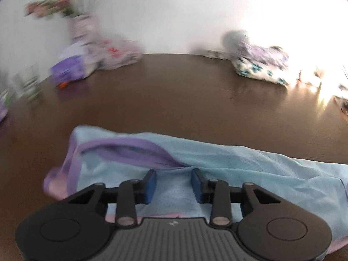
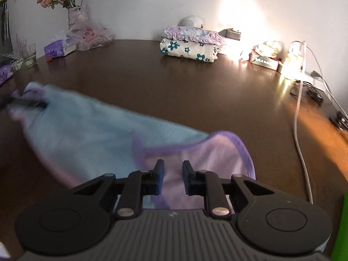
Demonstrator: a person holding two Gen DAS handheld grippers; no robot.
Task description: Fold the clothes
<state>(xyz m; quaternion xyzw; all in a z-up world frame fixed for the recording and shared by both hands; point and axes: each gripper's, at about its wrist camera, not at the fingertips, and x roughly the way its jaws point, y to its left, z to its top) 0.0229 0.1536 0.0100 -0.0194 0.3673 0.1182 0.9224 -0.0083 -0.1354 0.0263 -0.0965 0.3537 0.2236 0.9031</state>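
A: Left gripper [image 1: 174,179] part open over the light blue garment [image 1: 239,163], cloth between the pads, pads not pressing. Purple trim [image 1: 121,150] just ahead-left.

B: Right gripper [image 2: 173,177] narrowly parted above the garment's lilac end, gripping nothing. Dark table [image 2: 195,91] beyond; folded floral clothes [image 2: 189,47] far ahead.
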